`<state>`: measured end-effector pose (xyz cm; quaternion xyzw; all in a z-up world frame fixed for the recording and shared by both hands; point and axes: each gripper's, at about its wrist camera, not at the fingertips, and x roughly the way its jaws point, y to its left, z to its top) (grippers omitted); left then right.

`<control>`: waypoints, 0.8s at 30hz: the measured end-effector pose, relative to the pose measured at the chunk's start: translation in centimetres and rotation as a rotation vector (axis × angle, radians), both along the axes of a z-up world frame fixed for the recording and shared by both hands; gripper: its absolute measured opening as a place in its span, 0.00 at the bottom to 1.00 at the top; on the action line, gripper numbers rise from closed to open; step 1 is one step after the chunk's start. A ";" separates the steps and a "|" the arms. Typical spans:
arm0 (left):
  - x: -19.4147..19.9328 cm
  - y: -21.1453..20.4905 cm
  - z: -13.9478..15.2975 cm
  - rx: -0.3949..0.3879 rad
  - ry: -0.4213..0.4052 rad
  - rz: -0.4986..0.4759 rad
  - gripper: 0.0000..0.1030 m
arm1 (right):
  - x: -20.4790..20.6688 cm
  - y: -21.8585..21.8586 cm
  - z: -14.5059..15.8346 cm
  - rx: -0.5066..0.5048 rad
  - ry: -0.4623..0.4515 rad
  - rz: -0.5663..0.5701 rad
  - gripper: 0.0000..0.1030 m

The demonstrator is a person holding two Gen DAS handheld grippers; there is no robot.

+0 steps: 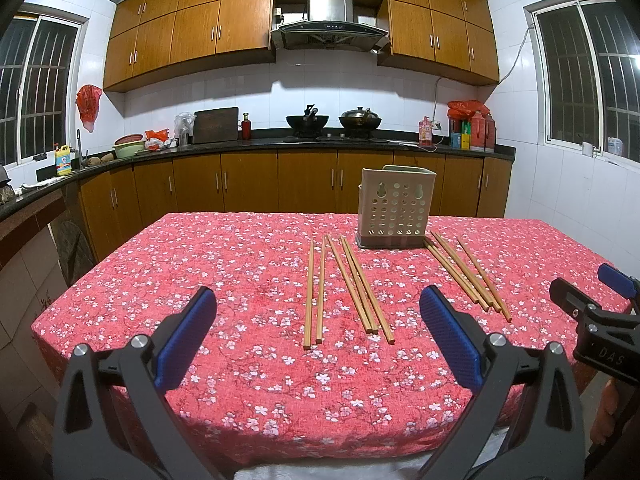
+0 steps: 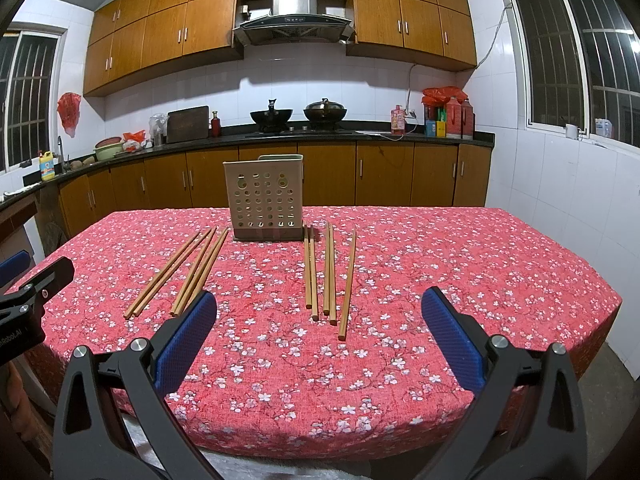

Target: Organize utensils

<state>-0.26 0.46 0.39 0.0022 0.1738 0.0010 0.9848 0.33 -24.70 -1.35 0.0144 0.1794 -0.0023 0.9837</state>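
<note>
Several wooden chopsticks lie on the red floral tablecloth in two groups. One group lies ahead of my left gripper, which is open and holds nothing. The other group lies ahead of my right gripper, also open and holding nothing. A beige perforated utensil holder stands upright at the table's far side, between the far ends of the groups. In the right wrist view the holder has the first group to its left. Both grippers hover over the table's near edge.
The right gripper shows at the right edge of the left wrist view, with a hand below it. Behind the table runs a dark kitchen counter with two woks, bottles and wooden cabinets.
</note>
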 end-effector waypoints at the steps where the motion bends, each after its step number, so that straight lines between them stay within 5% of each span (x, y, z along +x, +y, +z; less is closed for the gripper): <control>1: 0.0 0.0 0.0 0.000 0.000 0.000 0.96 | 0.0 0.0 0.0 0.000 0.000 0.000 0.98; 14: 0.2 0.4 0.1 -0.005 0.017 0.011 0.96 | 0.2 -0.2 -0.1 0.012 0.014 0.000 0.98; 24: 5.3 3.6 -1.1 -0.061 0.203 0.086 0.96 | 5.4 -3.4 0.0 0.049 0.137 -0.067 0.98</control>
